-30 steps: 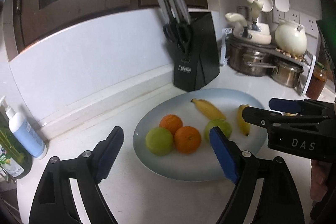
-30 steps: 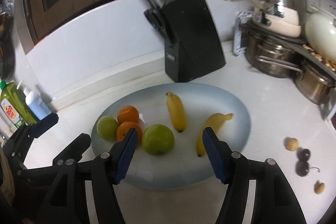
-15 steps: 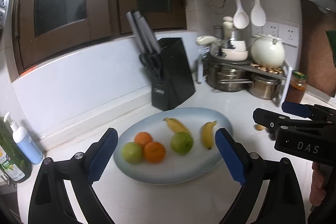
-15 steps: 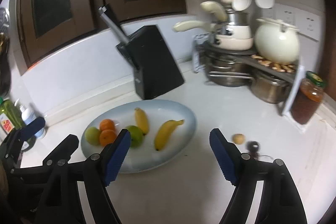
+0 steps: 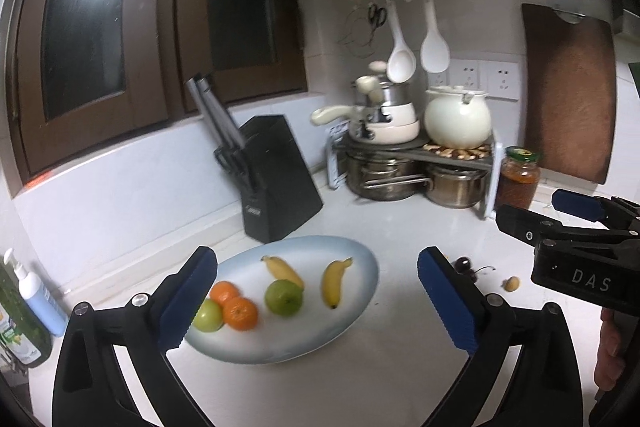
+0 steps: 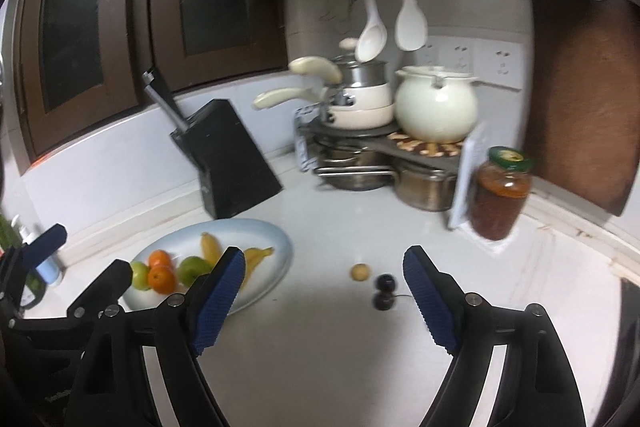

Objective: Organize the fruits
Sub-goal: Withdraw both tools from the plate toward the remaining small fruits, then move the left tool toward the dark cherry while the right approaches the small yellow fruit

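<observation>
A pale blue oval plate (image 5: pixel 360 291) on the white counter holds two bananas (image 5: pixel 334 283), two oranges (image 5: pixel 240 313) and two green apples (image 5: pixel 283 297). It also shows in the right wrist view (image 6: pixel 276 259). Two dark cherries (image 6: pixel 385 291) and a small tan fruit (image 6: pixel 360 271) lie on the counter right of the plate. My left gripper (image 5: pixel 316 301) is open and empty, raised above the plate. My right gripper (image 6: pixel 324 297) is open and empty, raised above the counter near the cherries; it shows at the right in the left wrist view (image 5: pixel 560 219).
A black knife block (image 5: pixel 280 187) stands behind the plate. A rack with steel pots (image 5: pixel 400 175) and a white pot (image 5: pixel 458 123) fills the corner, with a jar (image 6: pixel 500 193) beside it. A cutting board (image 5: pixel 568 95) leans on the right wall. Soap bottles (image 5: pixel 32 299) stand far left.
Both grippers have pulled up and back from the plate, so the fruit looks smaller. The right view has swung right onto the cherries and the small tan fruit. Both stay open.
</observation>
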`<state>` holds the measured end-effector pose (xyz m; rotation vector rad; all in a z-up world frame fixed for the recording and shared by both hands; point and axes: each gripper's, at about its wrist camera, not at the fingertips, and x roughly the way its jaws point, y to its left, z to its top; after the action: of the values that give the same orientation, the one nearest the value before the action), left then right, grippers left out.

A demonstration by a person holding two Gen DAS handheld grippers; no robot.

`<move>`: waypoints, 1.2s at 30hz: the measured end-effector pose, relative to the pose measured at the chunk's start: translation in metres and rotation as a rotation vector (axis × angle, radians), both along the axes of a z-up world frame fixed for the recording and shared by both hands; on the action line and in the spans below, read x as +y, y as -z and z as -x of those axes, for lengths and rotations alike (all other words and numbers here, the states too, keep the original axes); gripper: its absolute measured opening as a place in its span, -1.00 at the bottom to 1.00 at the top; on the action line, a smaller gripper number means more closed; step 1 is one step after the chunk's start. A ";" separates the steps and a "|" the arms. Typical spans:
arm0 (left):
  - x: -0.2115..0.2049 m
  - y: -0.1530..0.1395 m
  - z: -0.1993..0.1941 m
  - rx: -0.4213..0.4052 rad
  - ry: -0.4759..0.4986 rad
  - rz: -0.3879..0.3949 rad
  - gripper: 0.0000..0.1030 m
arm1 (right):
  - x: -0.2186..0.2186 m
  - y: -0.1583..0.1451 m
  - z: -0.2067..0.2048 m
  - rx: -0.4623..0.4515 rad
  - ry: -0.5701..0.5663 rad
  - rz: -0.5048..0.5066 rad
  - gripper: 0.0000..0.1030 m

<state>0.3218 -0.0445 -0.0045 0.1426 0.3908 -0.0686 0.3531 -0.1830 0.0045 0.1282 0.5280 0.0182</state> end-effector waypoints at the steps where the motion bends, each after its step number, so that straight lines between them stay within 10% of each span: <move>1: -0.004 -0.001 0.001 -0.004 0.007 -0.001 0.98 | -0.005 -0.001 0.003 -0.003 0.010 -0.001 0.60; 36: -0.092 0.040 -0.034 0.102 0.211 -0.028 0.84 | -0.097 0.052 0.015 0.128 0.228 -0.012 0.60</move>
<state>0.3561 -0.1368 -0.0446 0.2084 0.4780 -0.2796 0.3376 -0.2802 -0.0476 0.2019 0.6390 -0.2104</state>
